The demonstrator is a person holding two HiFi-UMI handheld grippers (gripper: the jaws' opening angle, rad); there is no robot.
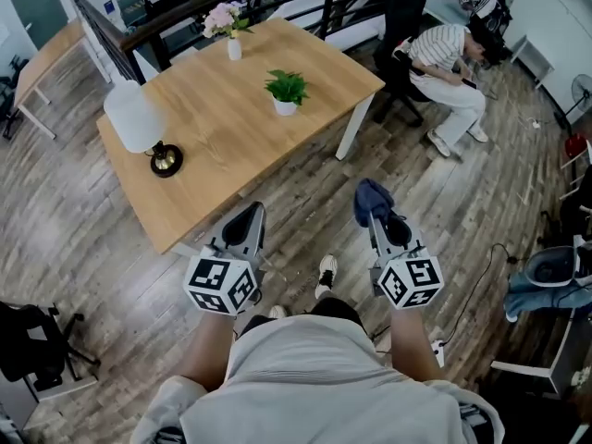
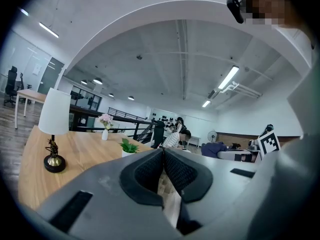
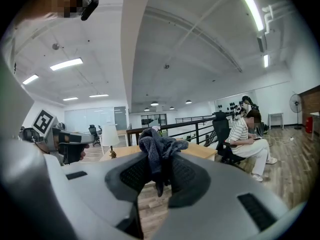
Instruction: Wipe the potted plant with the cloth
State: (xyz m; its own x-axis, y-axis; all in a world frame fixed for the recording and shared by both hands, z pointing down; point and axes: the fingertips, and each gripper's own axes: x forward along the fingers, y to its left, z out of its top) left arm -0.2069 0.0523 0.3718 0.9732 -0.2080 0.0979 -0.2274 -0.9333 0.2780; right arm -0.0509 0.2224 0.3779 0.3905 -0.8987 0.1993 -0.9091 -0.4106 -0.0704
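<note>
Pinched between the right gripper's (image 3: 160,170) pads, the dark blue cloth (image 3: 156,149) bunches above the tips (left gripper (image 2: 163,154) closed on nothing). Well ahead of both, the potted plant (image 1: 286,91) stands upright on the wooden table (image 1: 217,169).

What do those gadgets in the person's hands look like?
The left gripper and right gripper are grey wedge-shaped shells with black textured pads, each carrying a white cube printed with black square markers. The person wears a pale short-sleeved shirt.
</note>
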